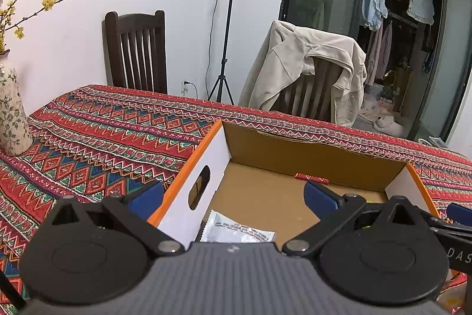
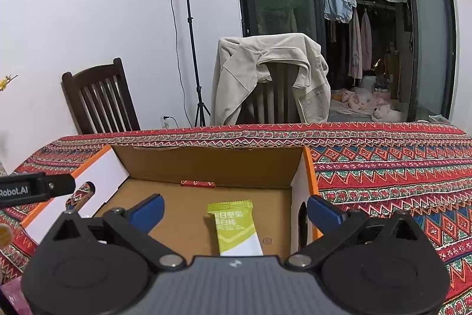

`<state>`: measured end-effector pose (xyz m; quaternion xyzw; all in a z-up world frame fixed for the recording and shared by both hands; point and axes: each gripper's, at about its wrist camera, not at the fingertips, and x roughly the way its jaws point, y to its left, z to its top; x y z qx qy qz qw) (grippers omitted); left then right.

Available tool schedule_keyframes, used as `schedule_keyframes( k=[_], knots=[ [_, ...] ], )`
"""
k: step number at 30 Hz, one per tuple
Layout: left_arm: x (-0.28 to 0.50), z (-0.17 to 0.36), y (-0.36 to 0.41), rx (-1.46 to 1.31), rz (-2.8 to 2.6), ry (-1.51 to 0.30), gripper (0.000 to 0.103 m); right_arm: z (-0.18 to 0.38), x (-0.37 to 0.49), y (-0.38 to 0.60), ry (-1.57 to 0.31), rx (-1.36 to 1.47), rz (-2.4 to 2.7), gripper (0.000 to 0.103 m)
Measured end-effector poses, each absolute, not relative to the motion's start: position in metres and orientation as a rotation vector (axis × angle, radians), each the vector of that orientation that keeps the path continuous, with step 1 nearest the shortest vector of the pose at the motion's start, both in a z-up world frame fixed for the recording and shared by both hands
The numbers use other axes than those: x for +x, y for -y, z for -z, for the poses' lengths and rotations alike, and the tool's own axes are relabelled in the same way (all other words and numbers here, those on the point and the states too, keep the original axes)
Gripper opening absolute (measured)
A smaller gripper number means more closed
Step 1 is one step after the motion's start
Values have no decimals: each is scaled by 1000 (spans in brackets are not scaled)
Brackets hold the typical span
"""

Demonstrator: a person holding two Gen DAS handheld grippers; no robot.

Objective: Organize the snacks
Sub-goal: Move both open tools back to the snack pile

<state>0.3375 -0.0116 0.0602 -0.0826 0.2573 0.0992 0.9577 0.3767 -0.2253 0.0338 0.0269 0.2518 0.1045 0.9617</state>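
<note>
Two snack packets lie on the floor of the open cardboard box (image 2: pixel 206 164), which sits on the patterned tabletop (image 2: pixel 383 167). The left claw (image 1: pixel 233 197) hangs over the box's left wall with its blue fingers spread wide, one outside that wall and one inside, nothing between the pads. The right claw (image 2: pixel 234 210) hangs over the box's right side, spread just as wide and empty, its right finger near the right wall.

Judging by this, the step in hand is the release into the box. To do it well, both claws should lift straight up clear of the walls before swinging away, so no finger catches a rim and drags the box.

The silver packet (image 1: pixel 239 232) is flat and crinkled, printed with small text, lying near the left wall by the handle cutout (image 1: pixel 200 187). The green packet (image 2: pixel 236 229) is a slim bar wrapper, lime green fading to white, with crimped ends, lying nearly lengthwise toward the camera. A small red packet (image 2: pixel 197 184) rests against the far wall.
</note>
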Motion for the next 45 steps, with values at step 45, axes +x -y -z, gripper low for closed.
schedule_keyframes(
  k=[45],
  knots=[
    [102,-41,-4,-97,-53,-600,103,-27,127,234,-562,-89,-363,103]
  ],
)
